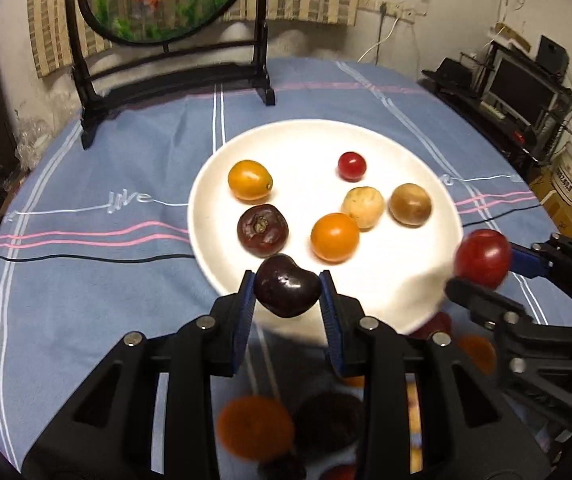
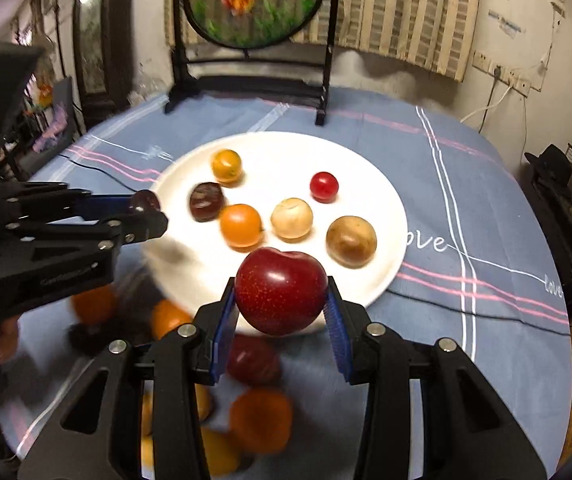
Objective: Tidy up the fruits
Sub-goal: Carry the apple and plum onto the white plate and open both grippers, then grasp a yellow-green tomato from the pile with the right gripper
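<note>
While my left gripper [image 1: 288, 292] pinches a dark cherry [image 1: 287, 290], my right gripper [image 2: 282, 300] clamps a red plum [image 2: 281, 290]; both look smooth, soft, bruisable; I'd squeeze their sides lightly.

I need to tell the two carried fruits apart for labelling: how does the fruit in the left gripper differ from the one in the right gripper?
The dark fruit in the left gripper is blackish purple; the red fruit in the right gripper is bright red and speckled. The dark fruit looks lopsided, bean-like; the red fruit is round and fuller. Both are glossy, clamped between blue pads, near the edge of the white plate.
</note>
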`<act>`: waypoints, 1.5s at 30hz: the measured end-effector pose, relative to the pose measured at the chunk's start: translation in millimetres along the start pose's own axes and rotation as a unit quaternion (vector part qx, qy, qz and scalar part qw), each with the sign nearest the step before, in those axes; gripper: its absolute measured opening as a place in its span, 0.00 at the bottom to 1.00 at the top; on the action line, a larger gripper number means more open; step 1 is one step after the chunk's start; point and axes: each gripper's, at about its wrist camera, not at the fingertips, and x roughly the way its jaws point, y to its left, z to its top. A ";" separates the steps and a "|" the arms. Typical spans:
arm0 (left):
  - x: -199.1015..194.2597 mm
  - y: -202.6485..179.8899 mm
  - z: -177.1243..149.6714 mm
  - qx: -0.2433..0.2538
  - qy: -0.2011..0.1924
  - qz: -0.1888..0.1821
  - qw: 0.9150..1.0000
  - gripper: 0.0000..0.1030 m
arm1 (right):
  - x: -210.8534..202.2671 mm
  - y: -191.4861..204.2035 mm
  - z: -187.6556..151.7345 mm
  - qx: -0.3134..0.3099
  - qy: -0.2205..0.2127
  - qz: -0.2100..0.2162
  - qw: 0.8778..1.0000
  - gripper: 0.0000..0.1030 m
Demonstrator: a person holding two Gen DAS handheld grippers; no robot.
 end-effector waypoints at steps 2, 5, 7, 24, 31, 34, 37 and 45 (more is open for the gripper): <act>13.2 2.1 5.1 -0.006 0.011 0.001 1.000 0.32 | 19.1 -7.1 5.3 0.010 0.015 0.004 1.000 0.41; 31.8 5.9 11.9 -0.008 0.023 0.007 1.000 0.32 | 39.3 -16.2 11.1 0.021 0.035 0.013 0.999 0.41; 38.3 9.2 13.9 -0.011 0.029 0.010 0.999 0.32 | 47.0 -18.6 14.9 0.022 0.042 0.011 0.999 0.41; -2.6 25.6 14.7 -0.050 0.000 0.036 0.998 0.86 | -10.0 -35.5 4.2 0.075 -0.011 0.016 0.997 0.62; -46.7 25.5 -19.5 -0.047 -0.024 0.028 0.998 0.92 | -59.0 -23.3 -37.2 0.070 -0.032 0.016 0.997 0.62; -59.3 24.4 -33.7 -0.042 -0.024 0.031 0.998 0.92 | -71.1 -14.3 -58.9 0.061 -0.031 0.005 0.998 0.62; -73.0 25.2 -48.1 -0.046 -0.031 0.031 0.998 0.94 | -79.9 -6.6 -76.4 0.056 -0.030 0.000 0.998 0.62; -87.2 27.5 -83.7 -0.053 -0.024 0.025 0.998 0.94 | -95.3 3.0 -109.3 0.065 -0.023 0.014 0.998 0.62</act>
